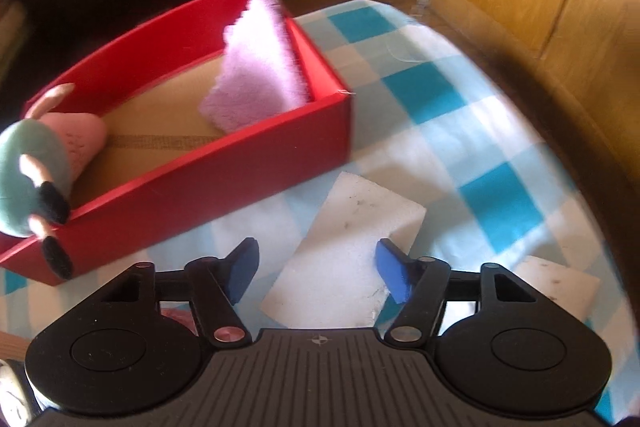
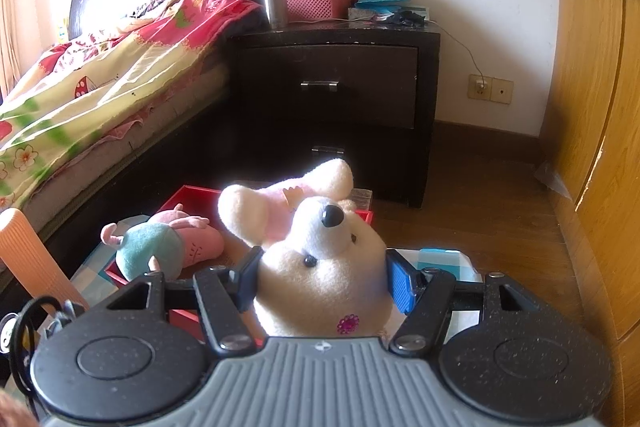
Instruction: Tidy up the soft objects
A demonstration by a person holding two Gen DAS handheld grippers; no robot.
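At nine o'clock on the blue-and-white checked cloth (image 1: 492, 195) stood the shallow red cardboard box (image 1: 224, 183). A green-and-pink plush toy with black-tipped limbs (image 1: 36, 171) lay across the box's nine o'clock end, and a folded lilac fleece cloth (image 1: 260, 67) leaned against its inner wall at the one o'clock corner. Just beside the box, at its five o'clock side, a flat white foam block (image 1: 352, 251) lay on the cloth. The left gripper (image 1: 316, 277) hung over this block with its jaws well apart; the blue pads (image 1: 394, 275) stood on either side of the block without pressing it. A second white foam piece (image 1: 560, 279) lay at three o'clock of the gripper. Further right, the right gripper (image 2: 324, 281) had its jaws about half closed, clamped on the body of a cream plush dog with pink-lined ears (image 2: 320, 259), carried above the box (image 2: 192, 199).
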